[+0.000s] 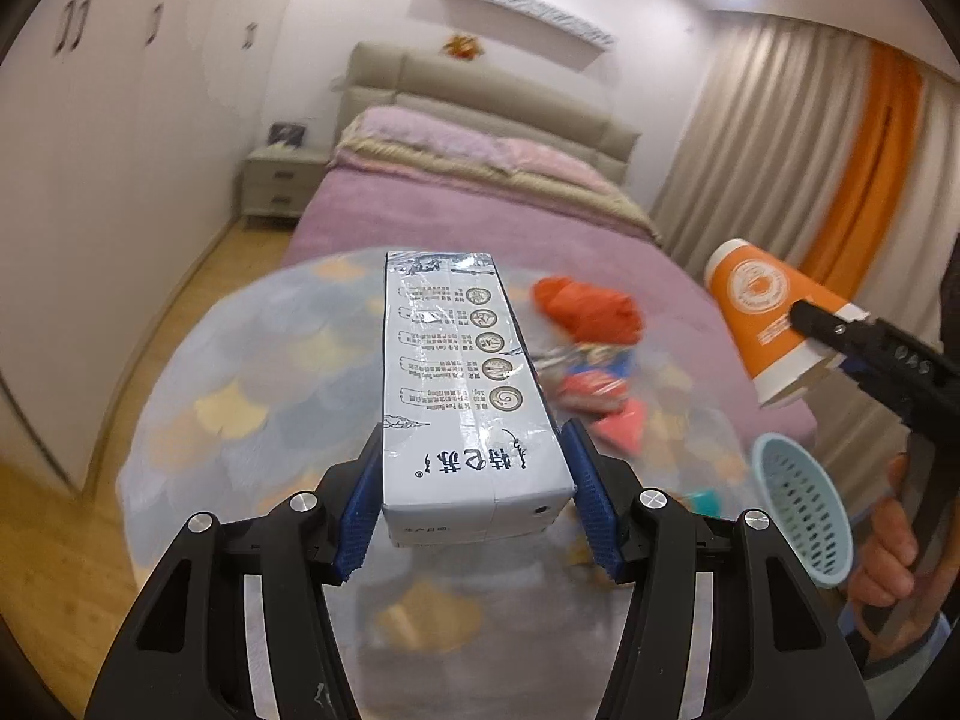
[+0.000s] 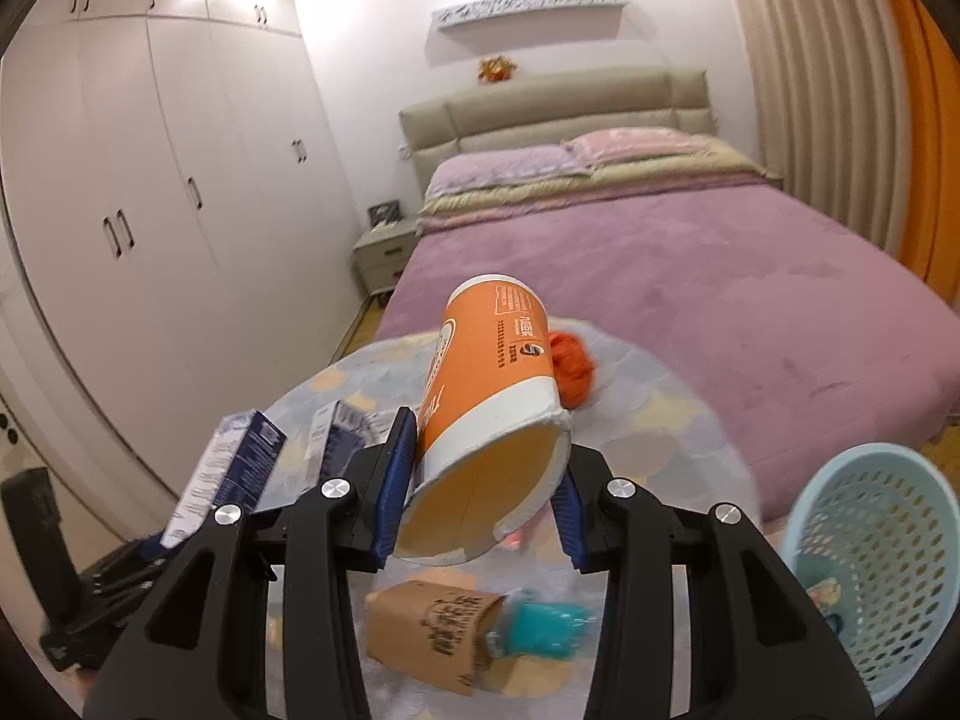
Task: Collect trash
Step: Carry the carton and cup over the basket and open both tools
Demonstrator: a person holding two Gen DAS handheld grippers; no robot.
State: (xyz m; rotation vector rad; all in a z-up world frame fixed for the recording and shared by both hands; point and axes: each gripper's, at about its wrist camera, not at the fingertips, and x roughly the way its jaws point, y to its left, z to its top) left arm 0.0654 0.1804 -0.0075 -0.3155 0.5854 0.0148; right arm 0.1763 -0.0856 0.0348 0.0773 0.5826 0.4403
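My left gripper (image 1: 474,438) is shut on a white-and-grey milk carton (image 1: 456,360) and holds it lengthwise above the round table (image 1: 240,372). The same carton (image 2: 234,468) shows at the lower left of the right wrist view. My right gripper (image 2: 489,450) is shut on an orange paper cup (image 2: 492,360), tilted with its open mouth toward the camera. In the left wrist view that cup (image 1: 762,300) hangs at the right, in the right gripper (image 1: 822,324). A light-blue perforated basket (image 2: 870,570) stands at the right, below the cup.
On the patterned tablecloth lie a crumpled orange bag (image 1: 588,306), red wrappers (image 1: 600,396), a brown paper cup (image 2: 432,630) with a teal piece (image 2: 540,624), and a second blue-and-white pack (image 2: 339,438). A purple bed (image 2: 690,288) lies behind and a white wardrobe (image 2: 150,210) to the left.
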